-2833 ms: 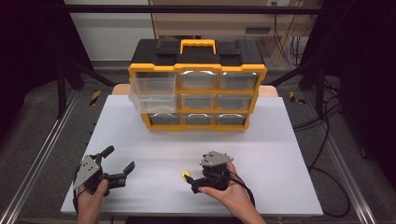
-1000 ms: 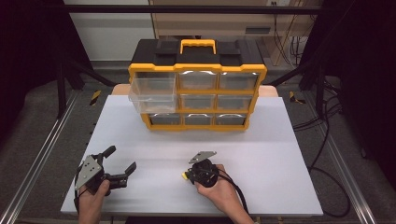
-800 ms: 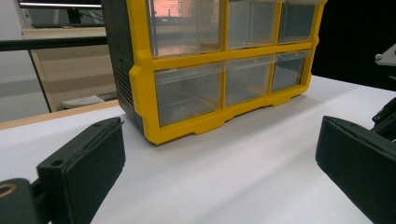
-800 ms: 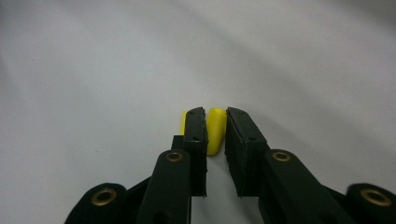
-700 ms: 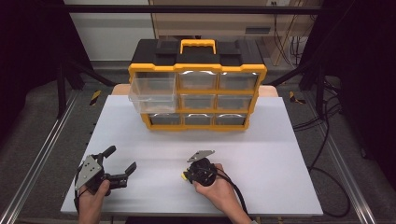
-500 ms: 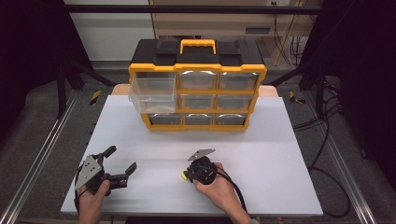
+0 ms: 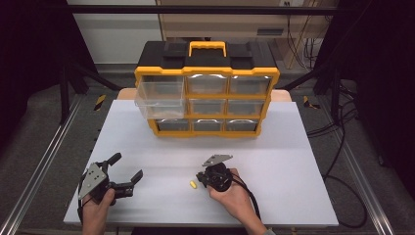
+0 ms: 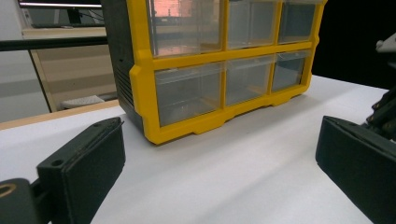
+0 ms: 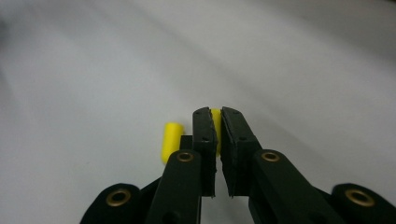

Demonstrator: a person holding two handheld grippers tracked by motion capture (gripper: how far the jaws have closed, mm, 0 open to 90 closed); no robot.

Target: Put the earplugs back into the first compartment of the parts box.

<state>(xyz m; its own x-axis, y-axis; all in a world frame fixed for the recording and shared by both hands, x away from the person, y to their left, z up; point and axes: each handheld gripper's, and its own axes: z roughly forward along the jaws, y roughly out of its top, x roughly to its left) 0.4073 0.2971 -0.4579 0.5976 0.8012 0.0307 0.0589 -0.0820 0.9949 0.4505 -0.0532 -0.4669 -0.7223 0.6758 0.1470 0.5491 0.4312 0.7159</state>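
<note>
Black jaws of the right hand-held gripper [image 9: 217,116] stand nearly together, pinching a small yellow piece [image 9: 215,115]; a second yellow cylinder [image 9: 171,141] lies on the white worktop [image 7: 274,166] just beside them. The left hand-held gripper [image 7: 126,172] rests near the front left, jaws spread wide and empty. Farther back stands a yellow-and-black drawer organizer [image 7: 207,88], its top-left drawer [image 7: 159,93] pulled out.

No readable text

No letters, numbers, brands or signs can be read on the yellow drawer cabinet [image 7: 207,88]; none on the white tabletop [image 7: 293,161]; none elsewhere.
</note>
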